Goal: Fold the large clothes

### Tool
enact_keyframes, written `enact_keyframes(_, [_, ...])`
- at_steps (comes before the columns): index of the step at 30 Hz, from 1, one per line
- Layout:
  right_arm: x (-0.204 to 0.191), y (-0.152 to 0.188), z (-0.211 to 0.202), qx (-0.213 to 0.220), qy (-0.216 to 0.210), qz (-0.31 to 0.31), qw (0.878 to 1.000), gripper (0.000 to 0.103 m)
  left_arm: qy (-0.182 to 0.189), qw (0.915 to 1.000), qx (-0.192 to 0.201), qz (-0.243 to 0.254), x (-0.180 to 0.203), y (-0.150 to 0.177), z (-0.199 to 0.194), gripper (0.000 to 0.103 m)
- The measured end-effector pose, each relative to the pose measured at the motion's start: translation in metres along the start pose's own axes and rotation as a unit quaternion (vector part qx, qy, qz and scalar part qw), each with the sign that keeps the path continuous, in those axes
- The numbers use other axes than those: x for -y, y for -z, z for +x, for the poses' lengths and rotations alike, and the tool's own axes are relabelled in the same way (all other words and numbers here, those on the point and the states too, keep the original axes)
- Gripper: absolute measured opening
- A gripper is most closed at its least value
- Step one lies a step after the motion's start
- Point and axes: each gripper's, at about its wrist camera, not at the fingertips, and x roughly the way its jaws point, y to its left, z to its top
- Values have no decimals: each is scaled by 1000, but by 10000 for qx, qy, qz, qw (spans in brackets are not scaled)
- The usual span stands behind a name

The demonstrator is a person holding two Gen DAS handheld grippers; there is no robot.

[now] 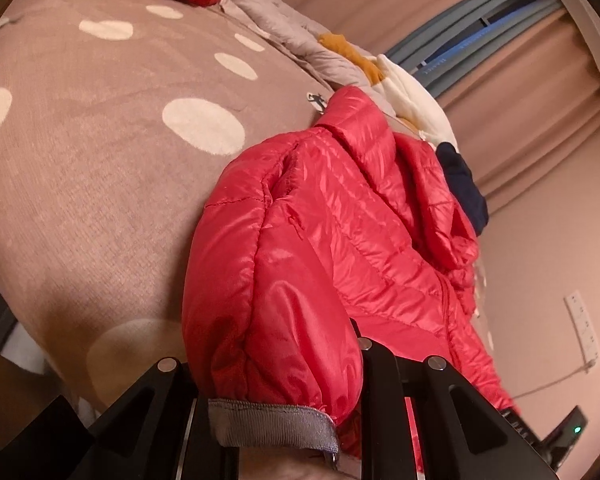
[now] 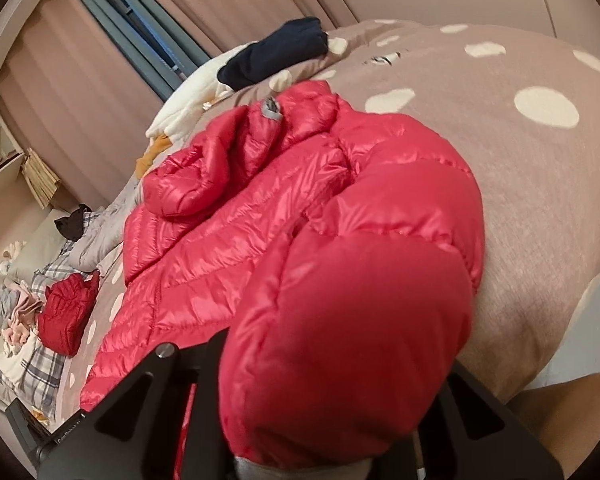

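Observation:
A shiny red quilted down jacket [image 1: 340, 220] lies on a tan bed cover with white dots [image 1: 100, 140]. My left gripper [image 1: 280, 420] is shut on one sleeve by its grey cuff [image 1: 272, 426], and the sleeve bulges up between the black fingers [image 1: 156, 412]. In the right wrist view the jacket [image 2: 240, 240] lies spread with its hood [image 2: 228, 160] toward the far side. My right gripper [image 2: 312, 432] is shut on the other sleeve [image 2: 348, 360], which fills the space between the fingers [image 2: 148, 400] and hides the tips.
A folded dark red jacket [image 2: 68, 312] lies on plaid bedding at the bed's head. A navy garment [image 2: 276, 52], a white garment [image 2: 188, 96] and a grey quilt [image 1: 284, 32] lie along the far edge by the curtains [image 2: 80, 92]. A wall socket strip [image 1: 584, 328] is on the right.

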Motion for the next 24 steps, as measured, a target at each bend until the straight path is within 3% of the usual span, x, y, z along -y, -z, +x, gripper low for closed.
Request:
enact_keyframes(11, [-8,-13,-27,330,-315,-73,9989,17,28,9993,290,230,10,-8,-21,19])
enact_keyframes(24, [-37,-24,-60,811,-434,-708,9932,17,242,9948,886,443,24,-16,-61,18])
